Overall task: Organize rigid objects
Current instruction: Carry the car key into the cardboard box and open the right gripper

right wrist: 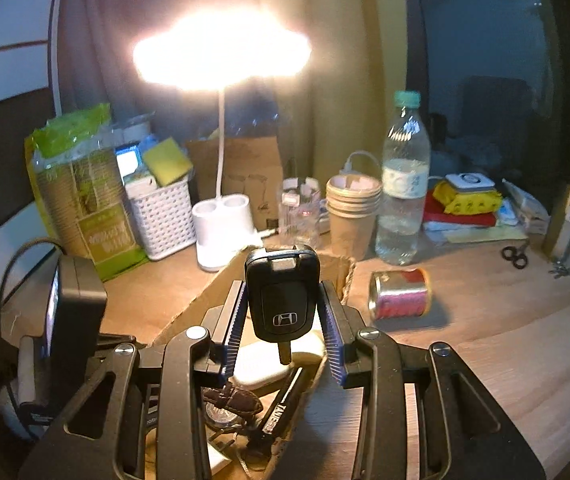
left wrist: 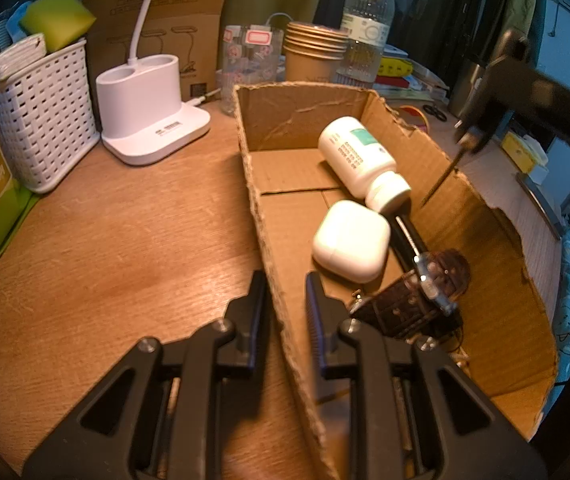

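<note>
The right gripper (right wrist: 283,320) clamps one black car key (right wrist: 283,294) above the cardboard box (left wrist: 481,216). The left gripper (left wrist: 285,312) straddles the box's near wall, fingers parted but not visibly pressing it. Four things lie inside — one white pill bottle (left wrist: 359,158), one white earbud case (left wrist: 351,240), one black pen (left wrist: 407,236), one brown-strapped watch (left wrist: 425,292). One tin can (right wrist: 401,294) lies on the wooden table (left wrist: 125,240).

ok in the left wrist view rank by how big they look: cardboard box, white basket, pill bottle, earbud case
1. cardboard box, by far the largest
2. white basket
3. pill bottle and earbud case look about equal; the case lies nearer the camera, so no ranking between them.
</note>
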### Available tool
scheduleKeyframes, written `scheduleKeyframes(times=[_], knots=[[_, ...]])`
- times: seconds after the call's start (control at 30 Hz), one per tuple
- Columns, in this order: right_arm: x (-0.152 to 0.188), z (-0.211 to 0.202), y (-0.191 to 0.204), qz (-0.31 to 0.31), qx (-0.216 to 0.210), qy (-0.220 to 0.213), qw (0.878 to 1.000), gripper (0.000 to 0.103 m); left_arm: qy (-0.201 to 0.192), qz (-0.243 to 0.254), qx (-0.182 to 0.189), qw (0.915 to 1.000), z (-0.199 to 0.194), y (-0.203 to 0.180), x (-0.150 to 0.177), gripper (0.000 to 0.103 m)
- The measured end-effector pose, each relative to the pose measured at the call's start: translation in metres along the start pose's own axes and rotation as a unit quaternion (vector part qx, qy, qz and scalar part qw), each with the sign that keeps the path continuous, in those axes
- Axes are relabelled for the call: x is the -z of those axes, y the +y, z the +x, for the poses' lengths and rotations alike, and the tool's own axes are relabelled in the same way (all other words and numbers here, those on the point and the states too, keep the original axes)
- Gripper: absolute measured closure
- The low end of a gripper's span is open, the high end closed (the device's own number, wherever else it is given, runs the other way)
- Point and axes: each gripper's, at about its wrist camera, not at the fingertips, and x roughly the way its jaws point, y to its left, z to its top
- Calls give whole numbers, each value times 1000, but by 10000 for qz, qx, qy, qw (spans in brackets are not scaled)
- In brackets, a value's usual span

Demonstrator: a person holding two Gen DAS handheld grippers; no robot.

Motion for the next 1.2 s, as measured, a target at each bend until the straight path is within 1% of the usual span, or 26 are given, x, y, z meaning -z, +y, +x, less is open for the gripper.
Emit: scheduleKeyframes(times=[0.17, 0.5, 0.77, 0.83, 0.9, 0.93, 1.2], knots=[[7, 18, 6, -80, -71, 255, 9996, 65, 0, 0, -1, 10000, 0, 0, 0, 82], [14, 41, 21, -256, -183, 591, 9978, 65, 2, 0, -1, 10000, 0, 0, 0, 82], [12, 40, 21, -247, -234, 613, 9975, 64, 1, 4, -3, 10000, 1, -1, 0, 82], [12, 40, 21, -238, -245, 608, 9976, 61, 0, 5, -2, 10000, 1, -1, 0, 82], [11, 39, 21, -210, -272, 585, 9977, 53, -3, 8, -4, 10000, 0, -1, 0, 82], [11, 38, 20, -190, -288, 567, 9978, 52, 0, 6, -5, 10000, 0, -1, 0, 82], [11, 36, 17, -149, -286, 527, 9981, 51, -3, 7, -4, 10000, 0, -2, 0, 82]])
